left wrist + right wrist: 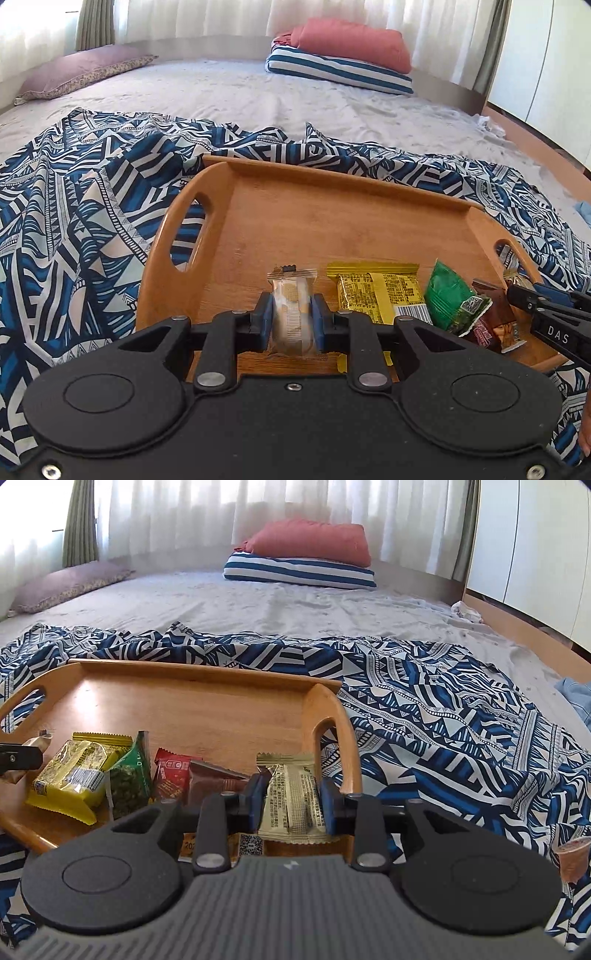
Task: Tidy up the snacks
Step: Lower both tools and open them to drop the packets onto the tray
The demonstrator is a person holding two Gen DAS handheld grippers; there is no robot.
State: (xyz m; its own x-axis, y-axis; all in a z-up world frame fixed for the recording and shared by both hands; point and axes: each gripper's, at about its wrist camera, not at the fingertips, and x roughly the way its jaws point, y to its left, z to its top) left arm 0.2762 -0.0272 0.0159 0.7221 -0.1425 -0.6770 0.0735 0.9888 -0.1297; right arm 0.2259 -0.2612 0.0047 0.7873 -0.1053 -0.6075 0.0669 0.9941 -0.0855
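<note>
A wooden tray (pixel 332 206) with handle slots lies on a patterned blue cloth on a bed; it also shows in the right wrist view (pixel 184 701). My left gripper (pixel 291 314) is shut on a clear-wrapped biscuit packet (pixel 290 306) over the tray's near left part. My right gripper (pixel 291 801) is shut on a pale gold snack packet (pixel 291 797) over the tray's near right corner. In the tray lie a yellow packet (pixel 380 295), a green packet (pixel 452 302) and brown and red packets (pixel 192 779). The right gripper shows at the right edge of the left wrist view (pixel 546 306).
The blue patterned cloth (pixel 461 720) spreads around the tray over a grey sheet. A striped pillow with a red one on top (pixel 299 557) and a purple pillow (pixel 81 74) lie at the far end. A small cup (pixel 572 856) sits on the cloth, near right.
</note>
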